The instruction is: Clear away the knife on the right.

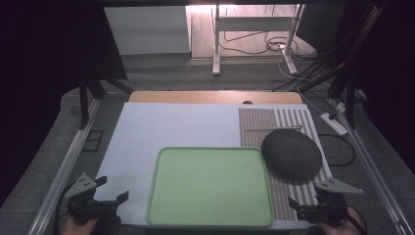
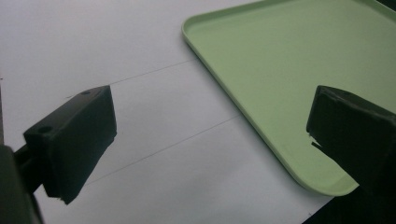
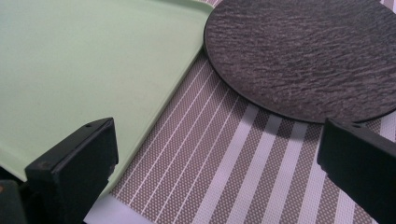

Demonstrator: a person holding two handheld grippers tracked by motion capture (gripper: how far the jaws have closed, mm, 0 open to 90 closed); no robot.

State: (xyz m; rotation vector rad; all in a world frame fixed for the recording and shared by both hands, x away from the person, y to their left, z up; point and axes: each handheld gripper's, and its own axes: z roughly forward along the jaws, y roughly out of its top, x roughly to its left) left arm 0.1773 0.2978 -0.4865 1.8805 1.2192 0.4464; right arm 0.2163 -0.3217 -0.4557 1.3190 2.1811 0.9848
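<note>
Centrally, near the front edge of the bench (image 1: 210, 96), a pale green tray (image 1: 210, 186) lies flat on a white sheet (image 1: 161, 127), its right edge lapping onto a striped placemat (image 1: 293, 122). It is judged to be a light, stiff plastic piece with a smooth, likely slippery surface and a low raised rim; that rim is the only purchase offered, so it would best be pinched along a side edge or at a corner, with one finger under the lip. Held at a single corner it may tilt or slip, and a hold on both sides would be steadier.

Just beside the tray's right rear corner a dark round plate (image 1: 291, 154) with a rough slate-like texture rests on the placemat; it is judged heavier and breakable, and would be taken at its thin edge. A pale, slim stick-like item (image 1: 273, 128), too small to be identified, lies behind the plate.

The left gripper (image 1: 111, 188) is held low over the white sheet at the tray's front left corner, its fingers (image 2: 74, 140) spread wide, with nothing held or touched. The right gripper (image 1: 292, 204) is held over the placemat at the tray's front right corner, its fingers (image 3: 74, 163) likewise spread wide and empty.
</note>
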